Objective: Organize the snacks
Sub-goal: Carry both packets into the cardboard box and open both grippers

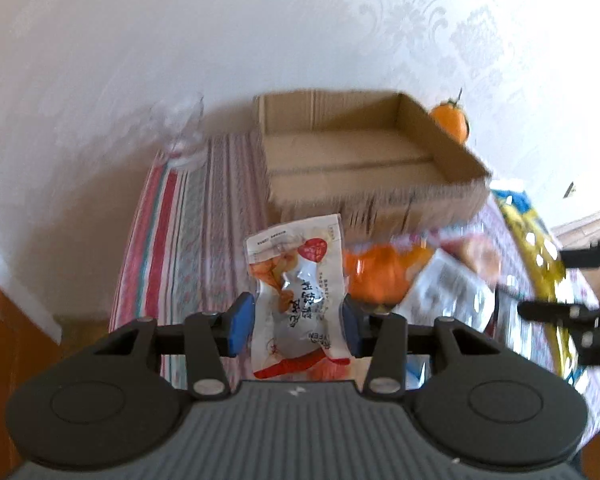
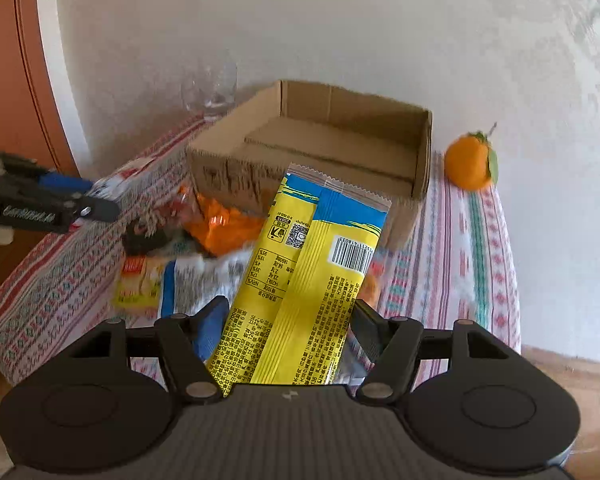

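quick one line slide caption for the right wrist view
Right gripper grips a yellow snack packet before an empty cardboard box, an orange beside it.

The table, covered by a striped cloth (image 2: 476,240), carries a cardboard box (image 2: 324,152) at centre frame, a glass (image 2: 210,88) upper left, an orange (image 2: 470,162) at right, and loose snack packets (image 2: 188,264) lower left.
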Available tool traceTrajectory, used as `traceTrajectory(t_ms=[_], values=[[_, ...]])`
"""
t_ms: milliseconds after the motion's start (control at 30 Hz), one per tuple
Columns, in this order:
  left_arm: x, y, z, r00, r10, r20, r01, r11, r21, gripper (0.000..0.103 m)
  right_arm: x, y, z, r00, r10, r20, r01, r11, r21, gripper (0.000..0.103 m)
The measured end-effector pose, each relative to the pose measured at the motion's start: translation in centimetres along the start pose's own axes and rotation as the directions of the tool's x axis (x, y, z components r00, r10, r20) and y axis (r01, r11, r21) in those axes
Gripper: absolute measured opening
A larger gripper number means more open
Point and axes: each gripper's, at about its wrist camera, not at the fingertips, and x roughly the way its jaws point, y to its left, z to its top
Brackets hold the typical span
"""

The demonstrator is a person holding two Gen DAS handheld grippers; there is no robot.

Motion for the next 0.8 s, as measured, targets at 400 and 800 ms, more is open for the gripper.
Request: traceTrajectory(t_ms=[400, 800], values=[[7.6, -2.2, 10.8, 0.999, -0.003, 0.035, 0.001, 0.998, 0.057, 0.045, -0.1, -2.4, 3.0, 0.998, -0.022, 0.063, 0.023, 1.000, -0.014, 0.071], [12.6, -1.9, 12.3, 0.997, 0.082, -0.005, -0.082, 0.996, 0.043, 0.081, 0.4, -3.3, 3.5, 0.997, -0.033, 0.069, 0.033, 0.999, -0.003, 0.071]])
